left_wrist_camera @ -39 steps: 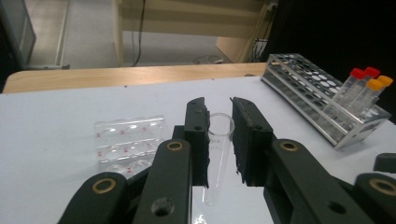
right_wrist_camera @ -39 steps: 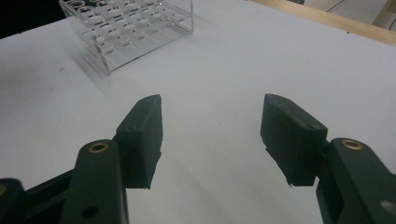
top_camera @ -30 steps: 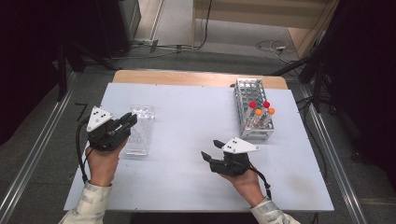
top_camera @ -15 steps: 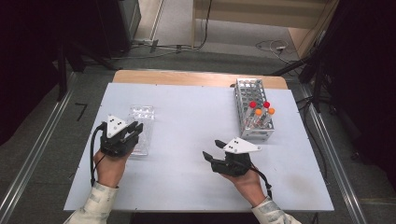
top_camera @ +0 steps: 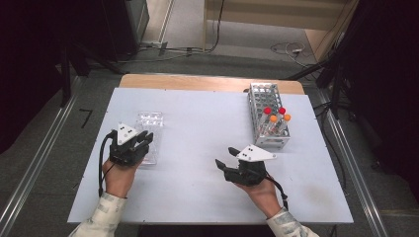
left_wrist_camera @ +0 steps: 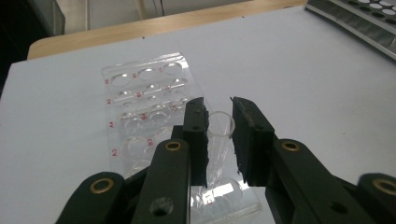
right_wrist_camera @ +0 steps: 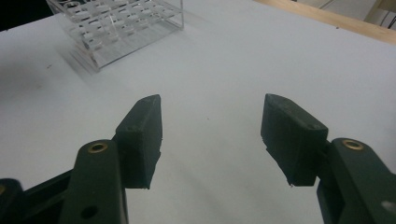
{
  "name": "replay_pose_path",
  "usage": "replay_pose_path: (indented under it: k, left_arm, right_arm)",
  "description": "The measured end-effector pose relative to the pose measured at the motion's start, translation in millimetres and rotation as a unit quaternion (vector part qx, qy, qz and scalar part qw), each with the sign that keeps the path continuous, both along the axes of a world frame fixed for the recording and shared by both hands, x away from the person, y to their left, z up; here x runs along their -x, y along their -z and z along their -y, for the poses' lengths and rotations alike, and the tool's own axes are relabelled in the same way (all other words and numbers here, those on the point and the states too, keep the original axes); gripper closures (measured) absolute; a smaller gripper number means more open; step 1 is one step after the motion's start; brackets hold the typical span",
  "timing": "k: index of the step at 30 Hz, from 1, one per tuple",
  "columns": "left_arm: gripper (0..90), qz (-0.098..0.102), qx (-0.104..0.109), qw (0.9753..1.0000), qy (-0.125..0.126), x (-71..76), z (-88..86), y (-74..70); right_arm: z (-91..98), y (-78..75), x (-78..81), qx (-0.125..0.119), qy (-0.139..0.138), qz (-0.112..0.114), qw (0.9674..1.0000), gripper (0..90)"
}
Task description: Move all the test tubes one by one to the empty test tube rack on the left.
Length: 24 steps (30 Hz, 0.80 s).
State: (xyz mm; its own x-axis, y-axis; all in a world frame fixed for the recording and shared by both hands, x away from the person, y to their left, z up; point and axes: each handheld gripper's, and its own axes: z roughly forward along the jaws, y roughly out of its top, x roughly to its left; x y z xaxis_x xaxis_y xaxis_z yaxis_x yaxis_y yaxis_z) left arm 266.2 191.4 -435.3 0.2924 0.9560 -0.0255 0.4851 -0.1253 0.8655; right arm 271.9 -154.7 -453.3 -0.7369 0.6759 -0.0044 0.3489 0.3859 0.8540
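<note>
A clear plastic tube rack lies at the left of the white table. My left gripper hovers over the rack's near end, its jaws shut on a clear open-topped tube that stands upright in a near hole. My right gripper rests low near the table's middle front, open, with bare table between its jaws. The clear rack lies ahead of it to the left. A metal wire rack at the right holds tubes with red caps and orange caps.
The white table has a wooden strip along its far edge. The metal rack's corner shows at the top right of the left gripper view. Cables and dark stands are on the floor beyond the table.
My left gripper has come down and toward the person, from above the clear rack's middle to its near end. The right gripper has stayed put.
</note>
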Motion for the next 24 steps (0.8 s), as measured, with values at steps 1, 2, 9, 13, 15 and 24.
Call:
replay_pose_path:
  k: [1, 2, 9, 13, 15, 24]
  left_arm:
    - [73.9, -0.004, 0.006, 1.0000, 0.001, -0.7, -0.7, 1.1]
    - [73.9, -0.006, 0.013, 0.9999, 0.003, -1.4, -1.3, 2.0]
    - [52.4, 0.002, 0.049, 0.9988, 0.002, 0.6, -3.3, -2.7]
    - [39.0, 0.005, 0.069, 0.9976, -0.005, 1.2, -4.7, -5.2]
    - [32.5, 0.008, 0.074, 0.9971, -0.011, 1.4, -4.4, -6.1]
    - [22.3, 0.012, 0.075, 0.9968, -0.025, 1.7, -5.7, -7.6]
  right_arm:
    - [2.9, -0.5, -1.0, 0.001, 0.004, 0.001, 1.0000, 36.9]
    - [2.9, -0.5, -1.0, 0.001, 0.004, 0.001, 1.0000, 36.9]
    - [21.2, -6.1, -6.9, -0.011, 0.029, 0.007, 0.9995, 36.9]
    - [30.7, -8.6, -9.3, -0.013, 0.042, 0.012, 0.9990, 36.9]
    - [35.9, -10.1, -10.6, -0.015, 0.049, 0.013, 0.9986, 36.9]
    - [61.7, -15.9, -19.9, -0.025, 0.087, 0.023, 0.9956, 37.0]
